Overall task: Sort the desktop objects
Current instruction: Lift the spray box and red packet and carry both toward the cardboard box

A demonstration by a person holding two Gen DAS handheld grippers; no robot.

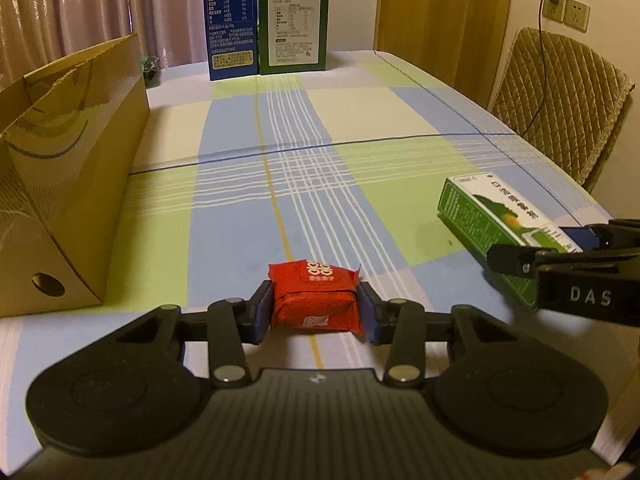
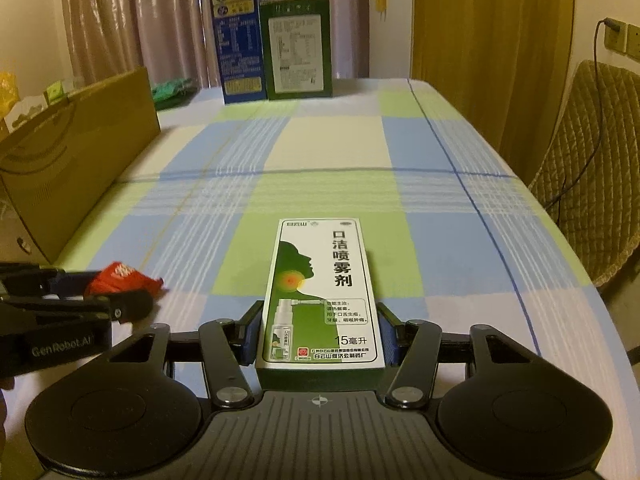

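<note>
A small red foil packet (image 1: 314, 296) lies on the checked tablecloth (image 1: 280, 140), close in front of me. My left gripper (image 1: 316, 312) is shut on it, a blue pad pressing each side. To the right, a flat green and white spray box (image 2: 324, 280) lies lengthwise on the cloth. My right gripper (image 2: 320, 336) is shut on its near end, pads against both long edges. In the left wrist view the spray box (image 1: 488, 208) and right gripper (image 1: 560, 256) show at the right edge. The right wrist view has the left gripper (image 2: 80, 292) and red packet (image 2: 116, 276) at its left.
An open cardboard box (image 1: 68, 184) stands along the table's left side. A tall blue carton (image 1: 230, 20) and a green carton (image 1: 294, 24) stand upright at the far end. A quilted chair (image 1: 560, 92) sits beyond the right table edge. Green packets (image 2: 172, 90) lie behind the cardboard box.
</note>
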